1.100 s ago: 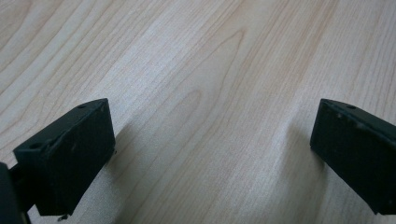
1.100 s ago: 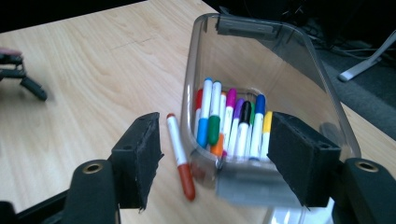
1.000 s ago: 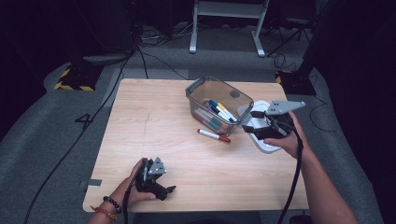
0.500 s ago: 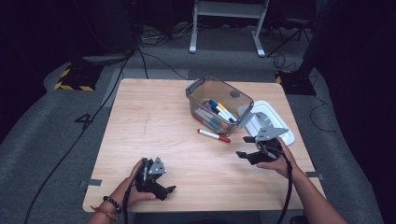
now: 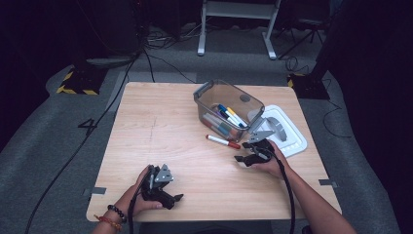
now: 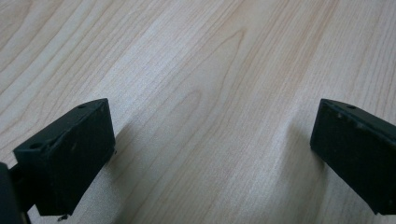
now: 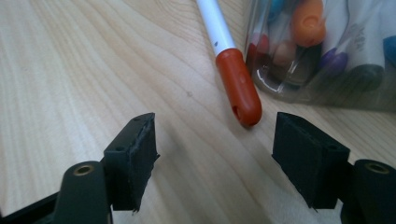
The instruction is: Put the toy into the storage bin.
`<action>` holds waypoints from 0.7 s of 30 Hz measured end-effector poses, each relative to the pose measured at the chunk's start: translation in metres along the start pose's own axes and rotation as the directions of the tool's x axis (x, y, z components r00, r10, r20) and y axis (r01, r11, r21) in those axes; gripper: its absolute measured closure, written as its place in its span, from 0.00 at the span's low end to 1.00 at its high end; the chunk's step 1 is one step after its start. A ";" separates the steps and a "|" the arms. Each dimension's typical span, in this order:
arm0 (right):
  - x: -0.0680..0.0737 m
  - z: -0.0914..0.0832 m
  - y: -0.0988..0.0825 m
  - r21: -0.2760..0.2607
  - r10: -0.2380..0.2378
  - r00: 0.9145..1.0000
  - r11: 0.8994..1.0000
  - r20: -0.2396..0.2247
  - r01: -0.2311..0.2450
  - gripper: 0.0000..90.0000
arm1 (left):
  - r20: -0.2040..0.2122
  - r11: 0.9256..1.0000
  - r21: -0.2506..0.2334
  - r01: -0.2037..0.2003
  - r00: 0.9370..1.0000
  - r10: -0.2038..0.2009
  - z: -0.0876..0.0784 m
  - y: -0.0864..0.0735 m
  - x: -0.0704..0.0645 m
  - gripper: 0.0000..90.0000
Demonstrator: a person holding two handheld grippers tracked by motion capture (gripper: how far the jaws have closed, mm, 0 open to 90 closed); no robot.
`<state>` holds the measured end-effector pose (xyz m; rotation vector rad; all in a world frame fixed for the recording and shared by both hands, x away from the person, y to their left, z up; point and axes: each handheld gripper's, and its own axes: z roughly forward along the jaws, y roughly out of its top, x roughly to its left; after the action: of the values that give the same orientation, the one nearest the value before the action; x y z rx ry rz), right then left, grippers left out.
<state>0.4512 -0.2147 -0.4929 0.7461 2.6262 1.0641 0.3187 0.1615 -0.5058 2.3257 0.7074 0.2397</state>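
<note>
The red-capped marker (image 7: 229,65) lies flat on the worktop (image 5: 160,131), its cap end just ahead of the right tongs (image 7: 212,154) and slightly toward their right jaw, with its white barrel running away from them. Just beyond it, to the right of those tongs, the clear bin (image 7: 327,51) stands with more markers inside and nearly touches the cap. The right tongs hover low over the wood, jaws spread wide with nothing between them; they have been opening over the last second. The good move here, I judge, is to slide forward until the cap or the barrel just behind it sits squarely between the pads, then close across the marker's width, not along it. Watch the right jaw: it has little room beside the bin wall and could knock it. The white lid (image 5: 285,129) lies behind the right tongs in the high view. The left tongs (image 6: 212,154) rest near the worktop's near edge, also wide open and holding nothing.
</note>
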 end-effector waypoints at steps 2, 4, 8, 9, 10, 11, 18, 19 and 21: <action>-0.002 0.005 0.002 -0.002 0.011 1.000 1.000 0.006 -0.011 0.35 | 0.001 1.000 -0.001 0.000 1.000 0.000 0.000 0.000 0.000 0.00; -0.003 0.009 0.003 -0.007 0.025 1.000 1.000 0.008 -0.024 0.34 | 0.001 1.000 -0.001 0.000 1.000 0.000 0.000 0.000 0.000 0.00; -0.001 0.014 0.007 -0.016 0.029 1.000 0.999 0.003 -0.029 0.33 | 0.000 1.000 0.000 0.000 1.000 0.000 0.000 0.000 0.000 0.00; 0.001 0.014 0.008 -0.018 0.026 1.000 1.000 -0.007 -0.026 0.34 | 0.000 1.000 0.000 0.000 1.000 0.000 0.000 0.000 0.000 0.00; 0.004 0.015 0.008 -0.017 0.021 1.000 1.000 -0.015 -0.021 0.34 | 0.000 1.000 -0.001 0.000 1.000 0.000 0.000 0.000 0.000 0.00; 0.007 0.015 0.009 -0.015 0.007 1.000 1.000 -0.019 -0.007 0.34 | -0.001 1.000 0.000 0.000 1.000 0.000 0.000 0.000 0.000 0.00; 0.029 0.019 0.014 -0.010 -0.029 0.997 1.000 -0.072 0.028 0.37 | -0.003 1.000 0.000 0.002 1.000 -0.002 0.000 0.000 0.000 0.00; 0.031 0.020 0.016 -0.010 -0.035 0.997 0.999 -0.064 0.034 0.37 | -0.001 1.000 0.001 0.002 1.000 -0.002 0.000 0.000 0.000 0.00; 0.036 0.024 0.020 -0.011 -0.041 0.997 0.999 -0.068 0.040 0.38 | -0.001 1.000 0.001 0.001 1.000 -0.001 0.000 0.000 0.000 0.00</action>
<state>0.4372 -0.1694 -0.4966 0.6632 2.6789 1.1092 0.3184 0.1615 -0.5057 2.3257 0.7098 0.2401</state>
